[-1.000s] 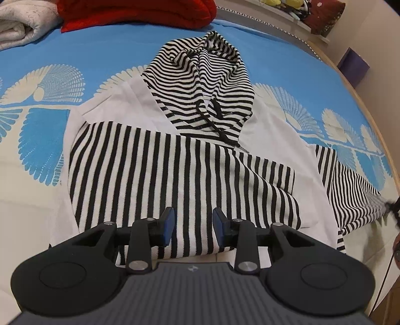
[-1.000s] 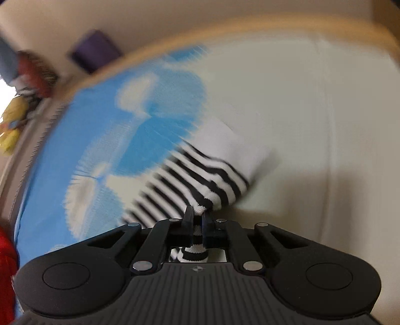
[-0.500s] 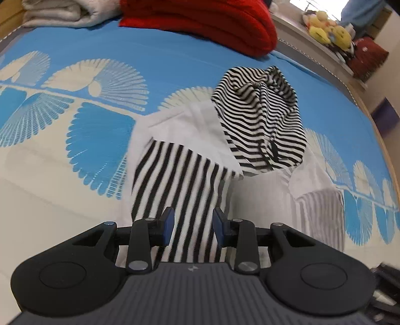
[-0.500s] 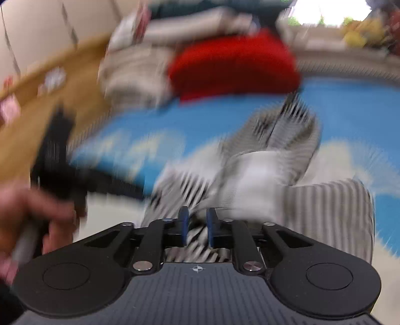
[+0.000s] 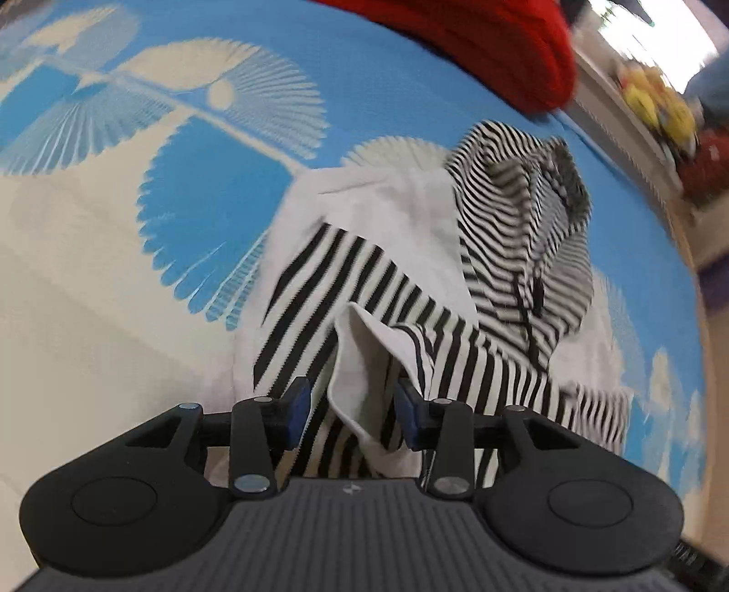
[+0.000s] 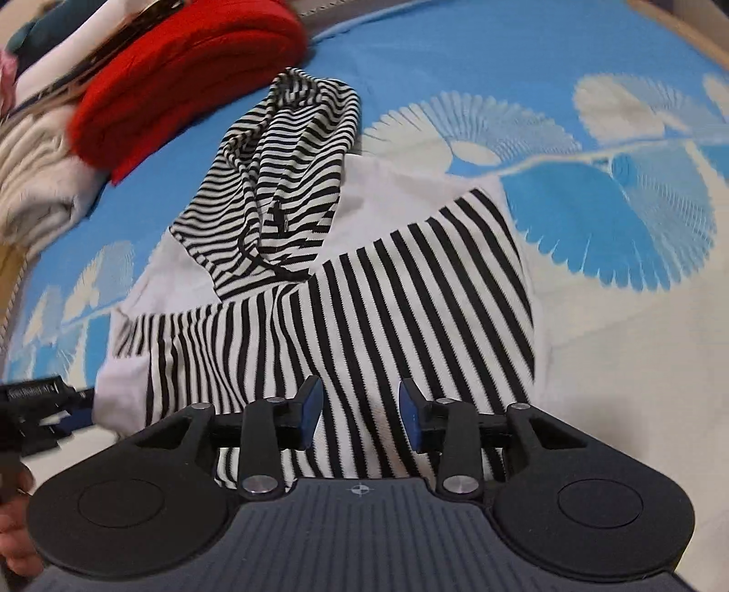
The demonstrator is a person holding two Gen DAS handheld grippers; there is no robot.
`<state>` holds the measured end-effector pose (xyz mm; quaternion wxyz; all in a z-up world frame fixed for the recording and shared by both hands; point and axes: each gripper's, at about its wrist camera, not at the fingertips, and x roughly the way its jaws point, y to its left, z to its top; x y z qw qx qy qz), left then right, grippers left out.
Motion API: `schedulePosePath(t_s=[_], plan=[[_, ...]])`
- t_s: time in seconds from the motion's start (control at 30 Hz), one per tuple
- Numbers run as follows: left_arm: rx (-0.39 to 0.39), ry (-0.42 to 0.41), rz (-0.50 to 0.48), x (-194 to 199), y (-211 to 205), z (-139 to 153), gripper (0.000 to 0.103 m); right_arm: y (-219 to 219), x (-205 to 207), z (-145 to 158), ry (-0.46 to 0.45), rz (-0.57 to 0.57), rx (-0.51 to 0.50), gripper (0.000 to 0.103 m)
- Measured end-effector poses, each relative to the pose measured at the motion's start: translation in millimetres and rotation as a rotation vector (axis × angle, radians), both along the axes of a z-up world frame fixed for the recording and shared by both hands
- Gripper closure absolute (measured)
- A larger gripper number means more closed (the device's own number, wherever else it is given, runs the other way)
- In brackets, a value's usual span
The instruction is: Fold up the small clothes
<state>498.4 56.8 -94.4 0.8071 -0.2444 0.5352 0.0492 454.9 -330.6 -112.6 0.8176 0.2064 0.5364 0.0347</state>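
A small black-and-white striped hoodie (image 5: 410,255) (image 6: 364,291) lies on the blue and cream bedspread, hood pointing away, both sleeves folded across its body. My left gripper (image 5: 351,407) is open low over the hem, with a raised white cuff (image 5: 360,364) standing between its fingers but not pinched. My right gripper (image 6: 360,410) is open and empty just above the striped sleeve near the hem. The left gripper also shows at the left edge of the right wrist view (image 6: 41,405).
A folded red garment (image 5: 478,41) (image 6: 182,73) lies beyond the hood. Cream folded clothes (image 6: 32,168) are stacked left of it. A wooden bed edge (image 5: 701,255) with toys behind runs along the right. Bedspread (image 6: 615,318) extends to the right.
My right gripper carried the right sleeve across the hoodie's body and opened, letting it go. My left gripper swung left and lower, and the cuff now stands between its fingers.
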Motion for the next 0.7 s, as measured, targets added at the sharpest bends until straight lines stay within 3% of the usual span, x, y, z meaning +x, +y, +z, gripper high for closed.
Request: schedulePosePath(t_s=[0.13, 0.27, 0.47, 0.57, 0.63, 0.67, 0.7], plan=[[-0.103, -0.003, 0.096, -2.7, 19.4, 0.3, 0.054, 0.9, 0.6, 1.1, 0.005, -0.007, 0.013, 0.061], [-0.065, -0.041, 0.206, -10.8, 33.3, 9.3, 0.054, 3.9, 4.9, 1.3, 0.008, -0.017, 0.017, 0.060], [-0.159, 0.019, 0.084, -5.6, 18.6, -7.4, 0.049, 11.6, 8.2, -3.0, 0.013, -0.006, 0.005, 0.060], [-0.138, 0.051, 0.067, -5.9, 13.1, -14.1, 0.050, 12.8, 8.3, -4.9, 0.018, -0.012, 0.002, 0.060], [-0.095, 0.053, 0.049, -4.8, 11.2, -14.8, 0.071, 14.2, 8.5, -5.6, 0.019, -0.009, -0.002, 0.060], [-0.079, 0.045, 0.047, -6.4, 12.7, -14.3, 0.102, 15.2, 8.8, -6.0, 0.020, -0.007, -0.003, 0.060], [-0.046, 0.026, 0.057, -8.1, 14.8, -10.6, 0.101, 16.1, 9.0, -6.8, 0.021, -0.003, -0.004, 0.060]])
